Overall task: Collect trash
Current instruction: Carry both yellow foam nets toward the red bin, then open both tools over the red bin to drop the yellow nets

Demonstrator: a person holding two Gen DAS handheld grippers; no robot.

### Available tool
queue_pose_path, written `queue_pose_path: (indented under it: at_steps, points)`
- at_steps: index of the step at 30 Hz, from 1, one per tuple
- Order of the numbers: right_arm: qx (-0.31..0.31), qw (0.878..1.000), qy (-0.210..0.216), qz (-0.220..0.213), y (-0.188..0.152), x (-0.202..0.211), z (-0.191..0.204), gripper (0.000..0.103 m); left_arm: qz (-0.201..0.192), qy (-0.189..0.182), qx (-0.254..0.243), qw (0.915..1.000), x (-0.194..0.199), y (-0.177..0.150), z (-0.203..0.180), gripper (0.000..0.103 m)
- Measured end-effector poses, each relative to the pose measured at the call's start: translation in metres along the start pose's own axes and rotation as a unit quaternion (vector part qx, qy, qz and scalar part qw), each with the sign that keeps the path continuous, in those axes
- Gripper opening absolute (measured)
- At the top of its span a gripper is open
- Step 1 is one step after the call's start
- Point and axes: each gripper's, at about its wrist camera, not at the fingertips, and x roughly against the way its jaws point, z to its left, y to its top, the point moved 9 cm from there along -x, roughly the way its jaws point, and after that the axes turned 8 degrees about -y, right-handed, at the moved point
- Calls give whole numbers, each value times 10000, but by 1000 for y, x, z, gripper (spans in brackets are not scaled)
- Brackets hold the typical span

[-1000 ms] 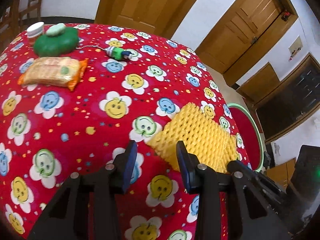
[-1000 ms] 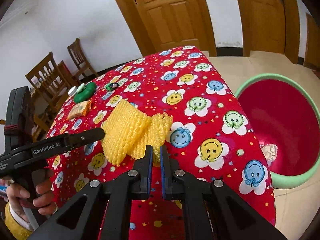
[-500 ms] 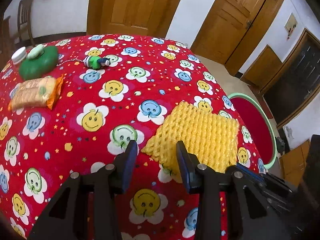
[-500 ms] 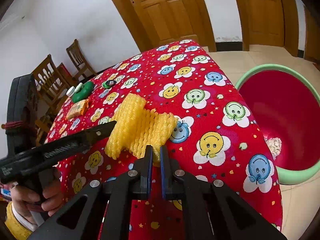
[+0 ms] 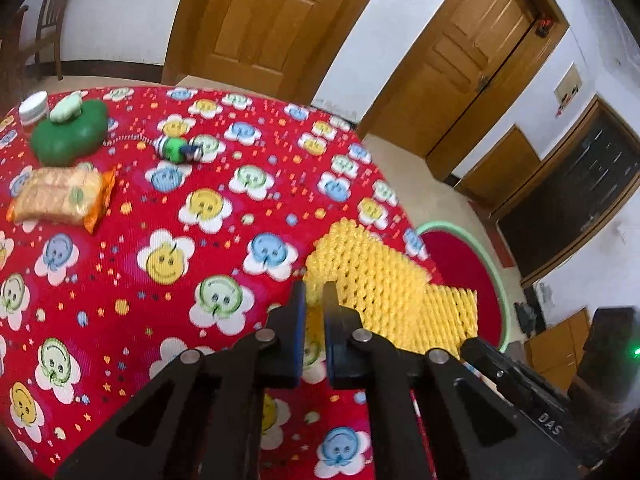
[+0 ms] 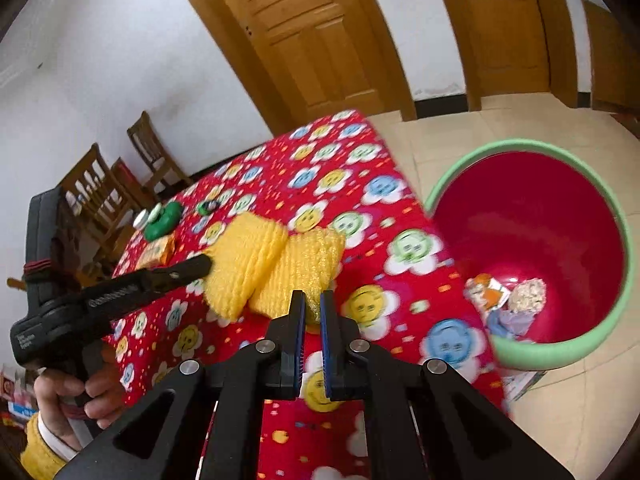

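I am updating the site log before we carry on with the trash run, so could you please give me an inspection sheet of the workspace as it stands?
Surface: table under a red smiley-flower cloth.
Job's things: yellow foam net at the table edge; red bin with green rim on the floor beside it, holding some scraps.
Clutter: snack packet, green pouch, white jar, small green toy.
Grippers: left gripper shut on one corner of the net; right gripper shut on another.
Cables: nothing seen.
Surroundings: wooden doors, wooden chairs, tiled floor.
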Motion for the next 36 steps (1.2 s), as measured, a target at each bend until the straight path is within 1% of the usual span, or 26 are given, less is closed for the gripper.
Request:
queue_pose_path:
  at_steps: [4,8,13,20,23,25,26,27,29,31,32,36]
  points:
    - [-176,9996,-139,-188,10,13,-22,7,-88,-59,-128,9999,5,11,-16,6]
    - [-388,9980,-329,-369,19,24,-50,7,-88,-163,-244,9995,-1,19,-36,6]
    - [-699,9940,-666,-511,26,35,-93,7,34,-223,-556,9982,-23,23,-68,6]
    - [-1114,9868,-1041,-538,27,37,-146,10,315,-251,-1016,9940,-70,19,-112,6]
    - [-1232,9848,-1121,-499,26,35,-163,15,465,-265,-1219,9911,-89,12,-131,6]
    - [-1295,9837,-1159,-469,25,33,-172,21,594,-288,-1402,9879,-102,5,-143,6]
    - [-1336,9833,-1148,-460,24,33,-175,27,640,-271,-1488,9864,-107,2,-148,6]
    - [-1374,9829,-1139,-462,23,33,-179,30,696,-251,-1582,9846,-111,-2,-152,8]
    - [-1434,9818,-1153,-474,21,33,-186,32,823,-203,-1726,9813,-118,-8,-159,18]
    - [-1480,9810,-1159,-485,19,34,-190,32,860,-175,-1799,9798,-120,-12,-162,26]
    - [-1504,9807,-1150,-479,18,34,-192,33,859,-173,-1825,9793,-120,-13,-163,29]
    - [-1502,9810,-1138,-467,17,36,-193,34,872,-92,-1820,9794,-118,-15,-162,30]
